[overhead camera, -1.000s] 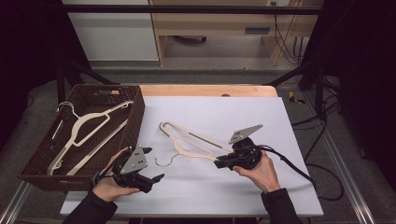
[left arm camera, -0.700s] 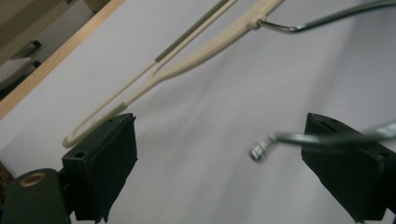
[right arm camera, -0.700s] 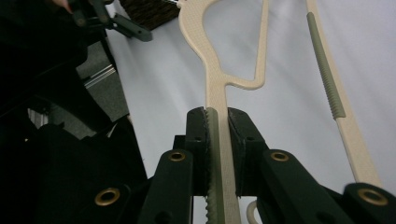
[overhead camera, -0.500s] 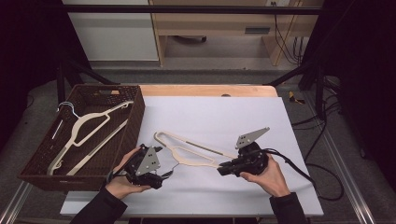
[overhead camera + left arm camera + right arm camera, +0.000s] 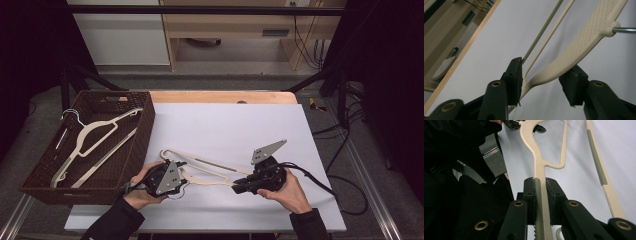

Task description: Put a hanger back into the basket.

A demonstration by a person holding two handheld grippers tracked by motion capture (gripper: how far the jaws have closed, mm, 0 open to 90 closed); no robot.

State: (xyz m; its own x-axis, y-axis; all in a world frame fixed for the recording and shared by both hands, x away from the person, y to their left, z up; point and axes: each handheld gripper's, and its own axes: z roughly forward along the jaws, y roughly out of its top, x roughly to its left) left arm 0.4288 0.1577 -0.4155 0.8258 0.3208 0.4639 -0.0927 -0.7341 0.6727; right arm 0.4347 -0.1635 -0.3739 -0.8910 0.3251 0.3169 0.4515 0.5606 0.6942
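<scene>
A white table (image 5: 225,125) is carrying a brown wicker basket (image 5: 45,180) with one cream hanger (image 5: 92,142) lying inside. Another cream clothes hanger (image 5: 210,172) is lying between the grippers: the right gripper (image 5: 239,188) is clamping its arm, while the left gripper (image 5: 182,176), jaws just closing, is straddling its shoulder, not yet pinching.

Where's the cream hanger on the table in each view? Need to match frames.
High view: cream hanger lies low centre on the white table, between the left gripper and right gripper.
Left gripper view: its shoulder runs from the jaws to upper right.
Right gripper view: its arm is clamped in the jaws, centre.
Shared landmark: the white table.
</scene>
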